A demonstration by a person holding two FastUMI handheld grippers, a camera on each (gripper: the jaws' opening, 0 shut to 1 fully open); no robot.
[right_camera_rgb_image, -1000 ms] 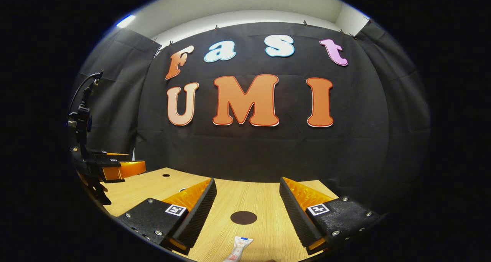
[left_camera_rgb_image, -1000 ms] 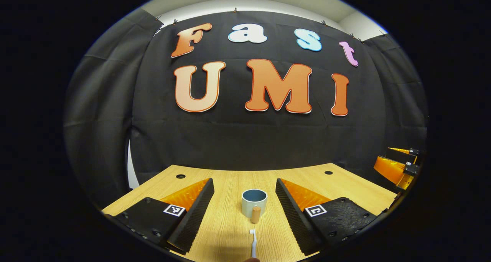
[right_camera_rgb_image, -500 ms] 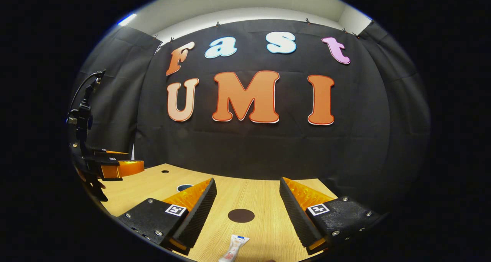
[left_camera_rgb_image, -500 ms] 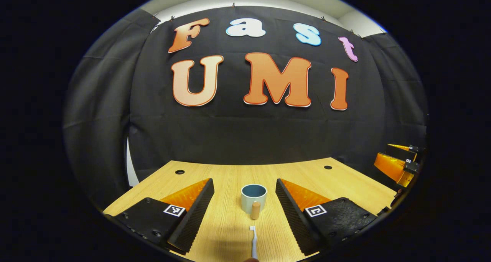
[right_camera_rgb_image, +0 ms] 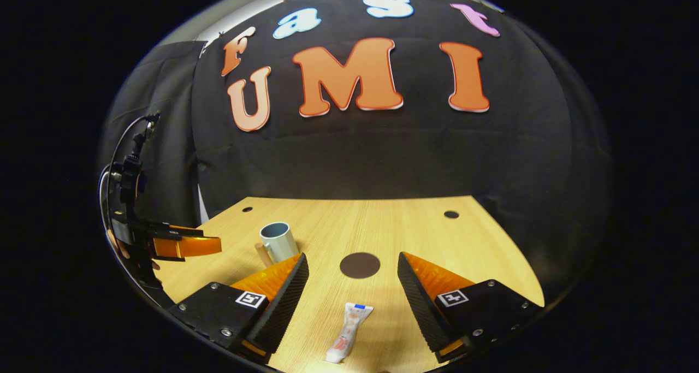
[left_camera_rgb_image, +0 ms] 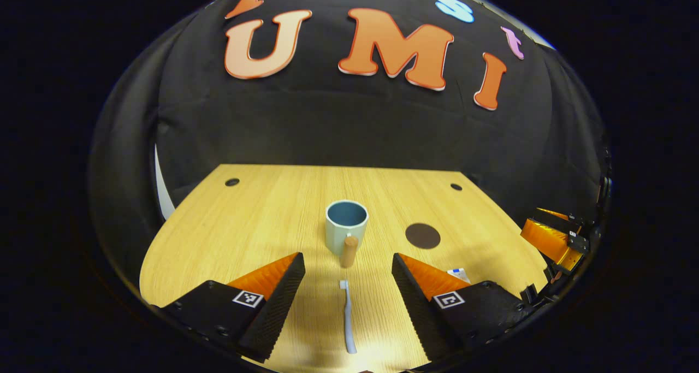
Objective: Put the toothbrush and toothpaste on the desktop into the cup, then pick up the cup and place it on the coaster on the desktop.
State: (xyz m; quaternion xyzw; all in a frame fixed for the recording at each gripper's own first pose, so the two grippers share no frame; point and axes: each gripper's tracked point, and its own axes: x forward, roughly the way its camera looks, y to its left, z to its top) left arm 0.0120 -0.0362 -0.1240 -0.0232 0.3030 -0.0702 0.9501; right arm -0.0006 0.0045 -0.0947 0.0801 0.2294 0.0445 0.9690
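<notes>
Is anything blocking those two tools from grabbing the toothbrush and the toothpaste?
Nothing visible. The toothbrush lies on bare desktop between the open left tool, the toothpaste likewise before the open right tool. The cup stands beyond, unobstructed.

A pale toothbrush (left_camera_rgb_image: pixel 347 317) and a white toothpaste tube (right_camera_rgb_image: pixel 347 332) lie flat on the desk; a blue-lined cup (left_camera_rgb_image: pixel 345 232) stands upright near a dark round coaster (left_camera_rgb_image: pixel 422 235).
</notes>
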